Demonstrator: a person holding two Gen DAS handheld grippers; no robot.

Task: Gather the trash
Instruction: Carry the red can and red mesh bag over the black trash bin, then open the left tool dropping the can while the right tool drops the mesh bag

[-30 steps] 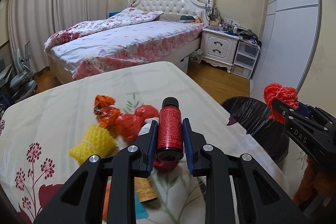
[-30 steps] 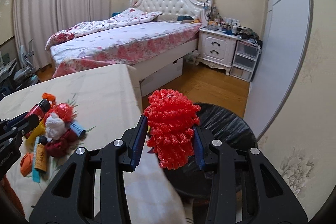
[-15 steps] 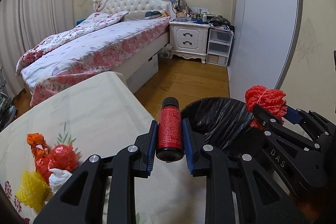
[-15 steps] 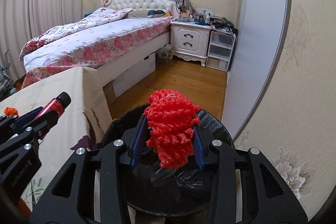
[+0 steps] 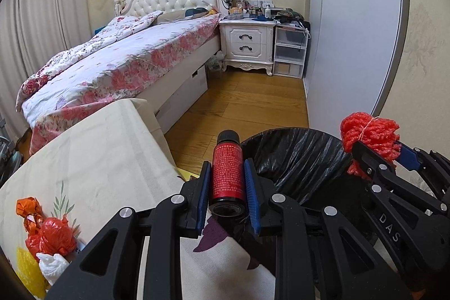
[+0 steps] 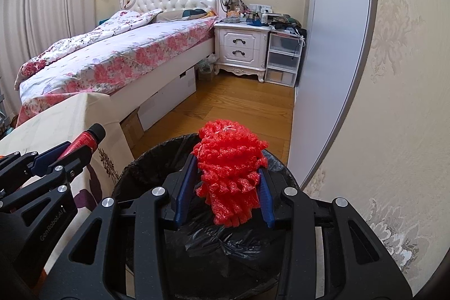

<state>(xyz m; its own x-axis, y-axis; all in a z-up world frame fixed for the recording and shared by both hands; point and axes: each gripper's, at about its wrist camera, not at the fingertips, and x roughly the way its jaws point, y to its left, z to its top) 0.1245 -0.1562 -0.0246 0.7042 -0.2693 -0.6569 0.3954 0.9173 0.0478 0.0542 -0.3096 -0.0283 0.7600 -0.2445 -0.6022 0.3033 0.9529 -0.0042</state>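
My left gripper (image 5: 227, 170) is shut on a small red bottle (image 5: 227, 173) with a black cap, held at the table's right edge beside the bin. A black-lined trash bin (image 5: 292, 156) stands on the floor to the right. My right gripper (image 6: 226, 173) is shut on a red foam net (image 6: 230, 173) directly over the bin's (image 6: 146, 167) opening. In the left wrist view the right gripper (image 5: 378, 151) and its red net (image 5: 368, 131) show at the right. In the right wrist view the left gripper (image 6: 77, 149) with the bottle (image 6: 85, 141) shows at the left.
The table (image 5: 98, 159) wears a cream floral cloth. Orange and red wrappers (image 5: 47, 232), a white scrap and a yellow foam net (image 5: 26, 269) lie at its near left. A bed (image 5: 118, 63), a nightstand (image 5: 247, 44) and a wardrobe wall (image 5: 351, 33) lie beyond bare wooden floor.
Both grippers swung to the right, off the table's trash pile toward the bin. The red net now hangs over the bin's mouth, and the bottle sits at the table's edge.
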